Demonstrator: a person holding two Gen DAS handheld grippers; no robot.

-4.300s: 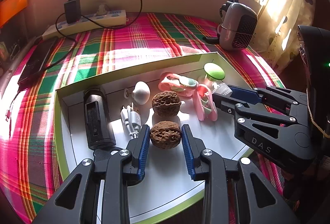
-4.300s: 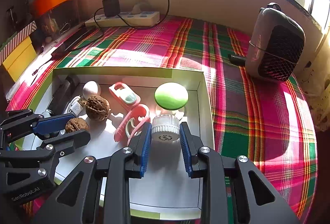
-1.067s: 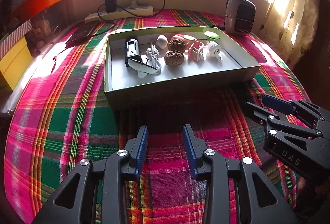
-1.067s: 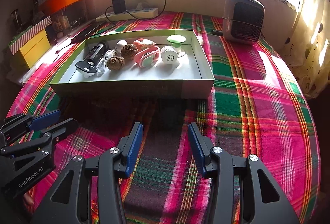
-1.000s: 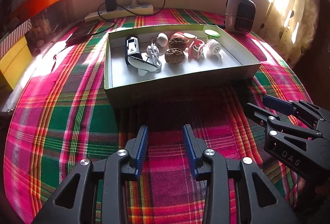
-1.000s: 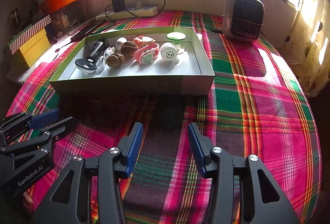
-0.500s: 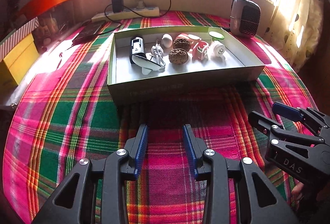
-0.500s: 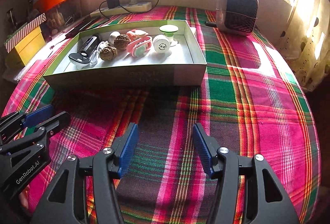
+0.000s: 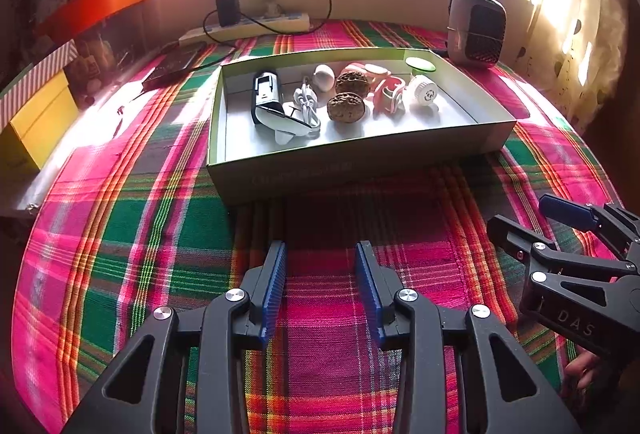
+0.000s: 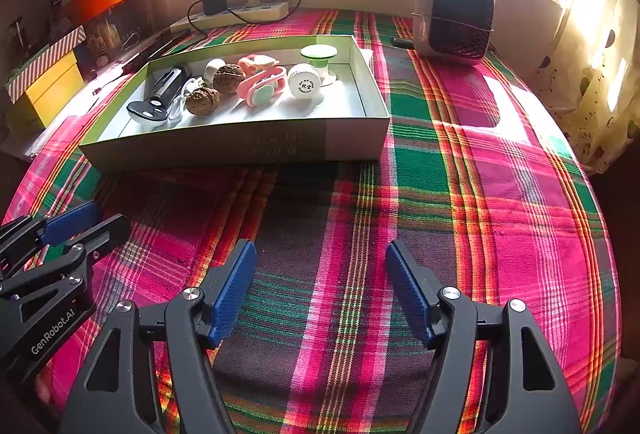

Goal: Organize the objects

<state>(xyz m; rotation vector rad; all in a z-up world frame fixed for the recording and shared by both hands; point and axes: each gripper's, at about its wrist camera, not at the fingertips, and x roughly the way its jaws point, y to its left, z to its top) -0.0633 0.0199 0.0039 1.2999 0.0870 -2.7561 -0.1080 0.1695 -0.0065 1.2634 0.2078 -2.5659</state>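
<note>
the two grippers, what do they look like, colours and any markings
Both are black, angular two-finger tools with open cut-outs, silver screw heads and ribbed blue pads. The left gripper carries white "GenRobot.AI" lettering on its side, seen in the right wrist view; the right gripper shows "DAS" in the left wrist view. No cables or sleeves are visible.

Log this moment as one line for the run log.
left gripper: open, empty | right gripper: opening, empty | both over plaid cloth, short of box | walnuts inside
</note>
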